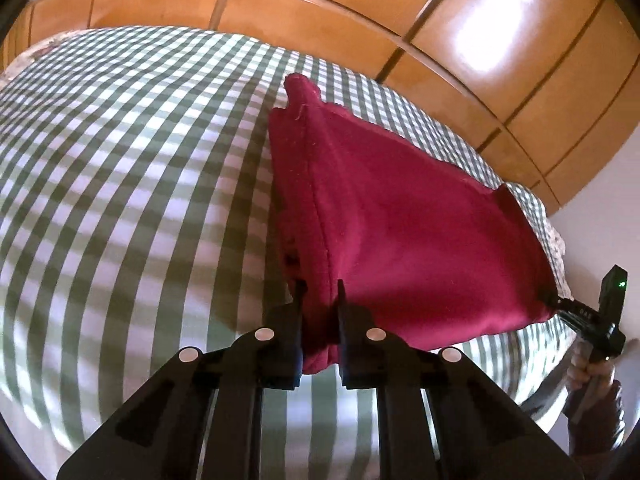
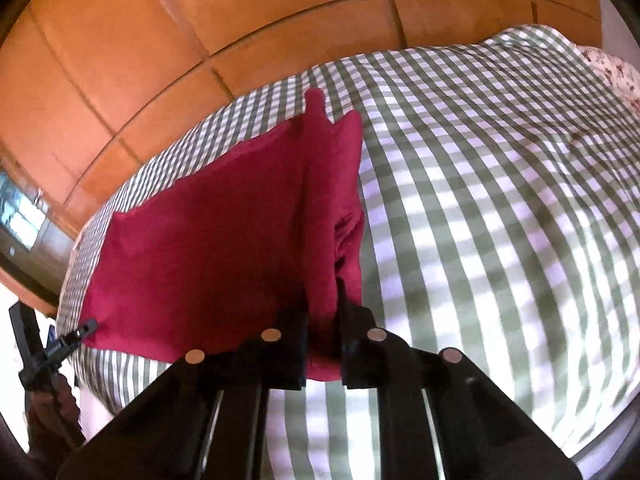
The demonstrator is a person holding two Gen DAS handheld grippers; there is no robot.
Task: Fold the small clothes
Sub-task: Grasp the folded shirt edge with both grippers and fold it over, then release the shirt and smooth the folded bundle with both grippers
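Note:
A dark red cloth garment (image 1: 400, 220) hangs stretched above the green-and-white checked bed cover (image 1: 120, 180). My left gripper (image 1: 319, 286) is shut on its near left corner. The right gripper (image 1: 560, 303) shows at the far right of the left wrist view, pinching the other corner. In the right wrist view the red garment (image 2: 208, 240) spreads to the left, and my right gripper (image 2: 322, 290) is shut on a bunched edge of it. The left gripper (image 2: 90, 326) shows at the far left there, clamped on the opposite corner. The garment's far end rests on the bed.
Brown wooden wardrobe panels (image 1: 320, 12) stand behind the bed. A floral pillow (image 2: 616, 76) lies at the bed's far right corner. A white wall (image 1: 608, 200) is at the right. The checked cover (image 2: 500, 200) spreads wide beside the garment.

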